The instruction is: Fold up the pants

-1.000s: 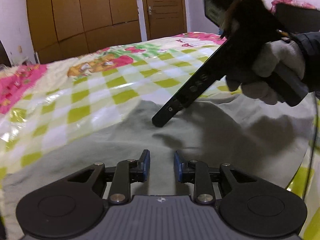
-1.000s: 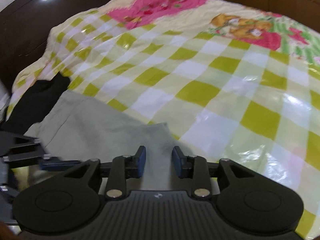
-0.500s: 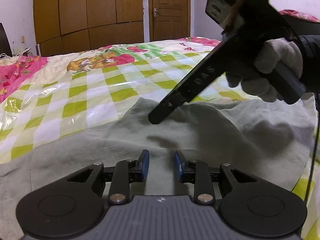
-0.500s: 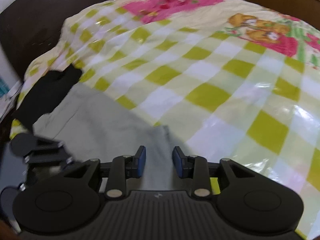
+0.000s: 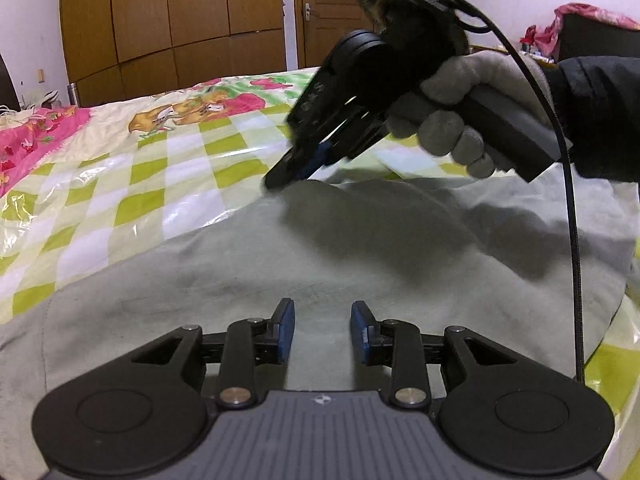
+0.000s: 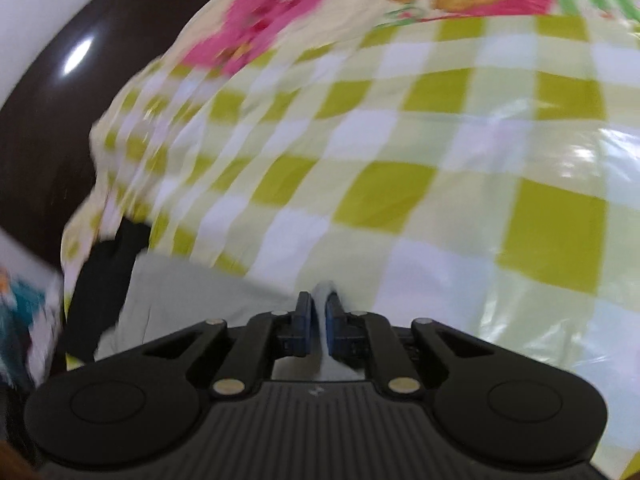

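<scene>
Grey pants (image 5: 320, 248) lie spread on a bed with a green-and-white checked cover (image 5: 132, 184). My left gripper (image 5: 322, 334) is open and empty, low over the near part of the pants. My right gripper (image 6: 318, 320) is shut on the far edge of the pants (image 6: 192, 292); grey cloth stands up between its blue pads. In the left wrist view the right gripper (image 5: 288, 174) is held by a gloved hand (image 5: 448, 120) and lifts that edge into a raised fold.
Wooden wardrobes and a door (image 5: 192, 24) stand behind the bed. A dark garment (image 6: 104, 280) lies at the bed's left edge beside the pants. A dark headboard (image 6: 48, 128) curves along the left. A black cable (image 5: 570, 208) hangs from the right gripper.
My right gripper has closed on the far edge of the pants and raised it. The left gripper stays open over the near cloth.
</scene>
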A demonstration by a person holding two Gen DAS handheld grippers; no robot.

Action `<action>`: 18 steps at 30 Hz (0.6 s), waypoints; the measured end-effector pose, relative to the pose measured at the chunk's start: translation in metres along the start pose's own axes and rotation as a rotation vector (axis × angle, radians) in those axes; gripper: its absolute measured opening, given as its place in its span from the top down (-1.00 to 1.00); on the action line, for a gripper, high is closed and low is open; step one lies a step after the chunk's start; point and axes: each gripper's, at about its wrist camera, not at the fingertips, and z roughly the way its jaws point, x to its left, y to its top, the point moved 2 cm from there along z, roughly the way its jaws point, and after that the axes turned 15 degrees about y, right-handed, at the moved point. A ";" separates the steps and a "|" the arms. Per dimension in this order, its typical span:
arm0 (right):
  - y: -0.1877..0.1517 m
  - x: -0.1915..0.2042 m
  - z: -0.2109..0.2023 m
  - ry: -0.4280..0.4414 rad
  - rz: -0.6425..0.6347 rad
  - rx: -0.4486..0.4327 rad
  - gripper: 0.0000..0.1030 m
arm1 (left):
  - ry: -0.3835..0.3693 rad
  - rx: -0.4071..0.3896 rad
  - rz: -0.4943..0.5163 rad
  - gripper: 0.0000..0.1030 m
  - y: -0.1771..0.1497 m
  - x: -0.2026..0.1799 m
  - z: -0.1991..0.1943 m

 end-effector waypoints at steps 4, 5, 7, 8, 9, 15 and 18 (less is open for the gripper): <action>-0.012 0.004 -0.039 -0.126 -0.043 -0.091 0.74 | 0.022 -0.001 0.013 0.14 0.004 -0.006 -0.005; -0.022 0.009 -0.055 -0.135 -0.061 -0.119 0.74 | 0.021 -0.005 0.017 0.14 0.006 -0.009 -0.008; -0.046 0.018 -0.081 -0.161 -0.085 -0.159 0.74 | 0.010 -0.020 0.021 0.14 0.009 -0.016 -0.013; -0.063 0.022 -0.097 -0.184 -0.089 -0.171 0.74 | 0.003 -0.029 0.030 0.14 0.012 -0.021 -0.016; -0.076 0.024 -0.109 -0.209 -0.095 -0.183 0.74 | -0.007 -0.038 0.042 0.14 0.014 -0.027 -0.018; -0.165 0.003 -0.179 -0.364 0.044 -0.202 0.74 | -0.100 -0.035 0.119 0.12 0.029 -0.076 -0.016; -0.194 -0.023 -0.222 -0.492 0.141 -0.287 0.71 | -0.105 0.002 0.185 0.12 0.029 -0.102 -0.006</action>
